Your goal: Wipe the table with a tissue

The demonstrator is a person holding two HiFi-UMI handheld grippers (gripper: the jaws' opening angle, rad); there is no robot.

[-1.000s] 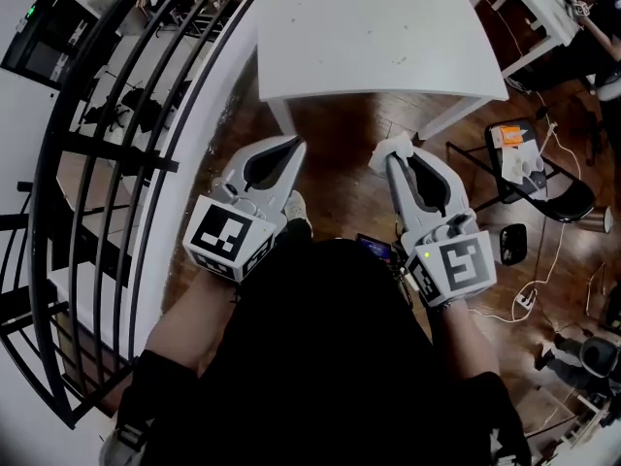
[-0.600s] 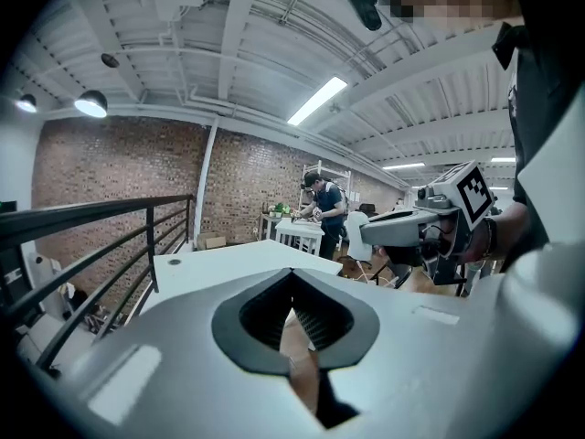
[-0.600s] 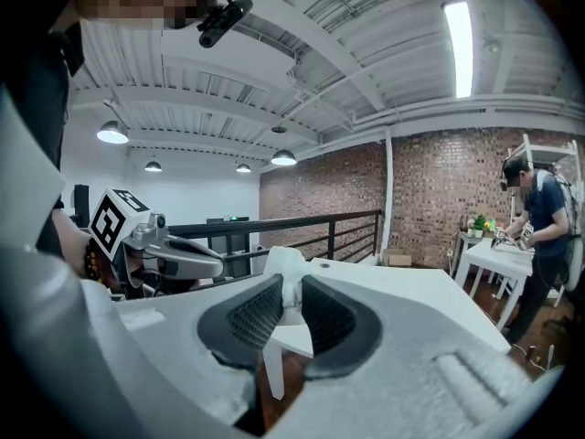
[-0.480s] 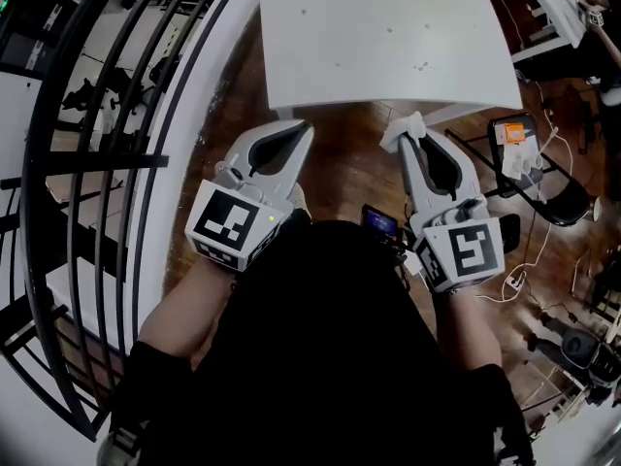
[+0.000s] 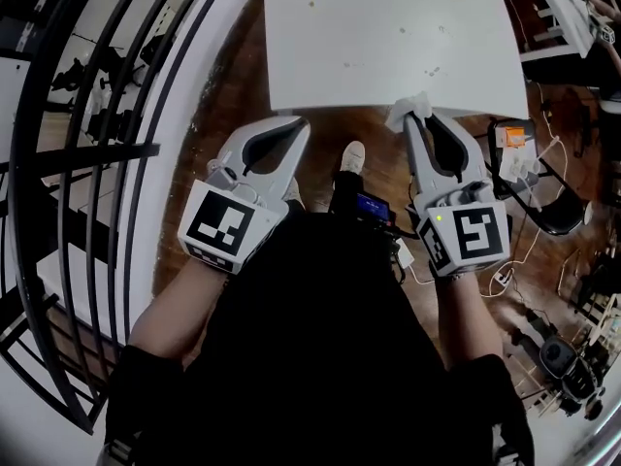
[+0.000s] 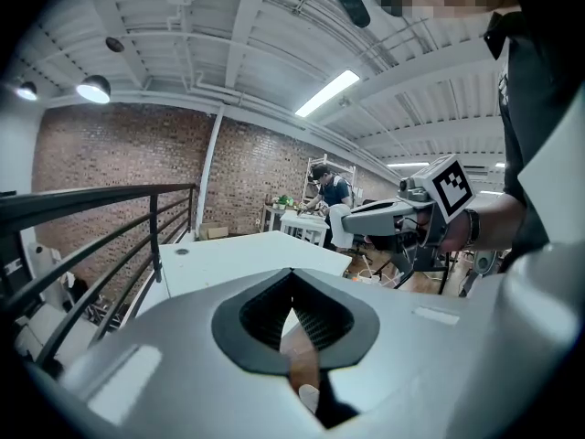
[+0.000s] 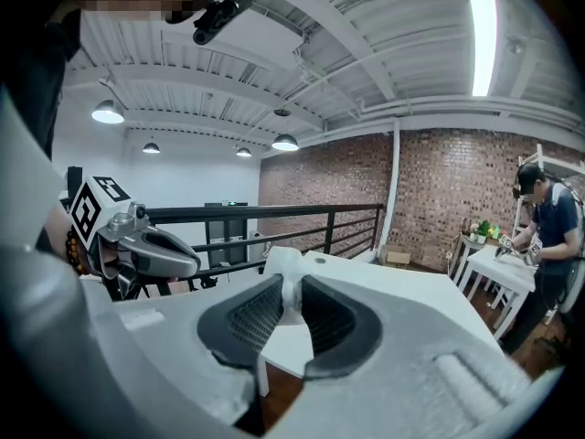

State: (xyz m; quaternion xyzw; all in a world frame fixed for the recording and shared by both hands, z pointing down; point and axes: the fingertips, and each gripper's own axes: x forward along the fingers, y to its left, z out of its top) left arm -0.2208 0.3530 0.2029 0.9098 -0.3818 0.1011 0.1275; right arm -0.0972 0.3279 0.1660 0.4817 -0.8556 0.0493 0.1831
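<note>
Left gripper (image 6: pixel 292 275) shut, pointing over the white table (image 6: pixel 239 256)
Its jaws meet at the tips with nothing between them. Off the table's right edge, the right gripper (image 6: pixel 353 220) holds a white tissue (image 6: pixel 339 230). A black railing (image 6: pixel 101 210) runs along the left.

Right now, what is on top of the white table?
Only small dark specks scattered over the white rectangular table. The right gripper holds a white tissue at its near edge. The far end is out of the head view.

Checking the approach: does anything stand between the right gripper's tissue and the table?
Nothing visible does. The right gripper, shut on the tissue, is at the near edge of the table; only small specks dot it.
</note>
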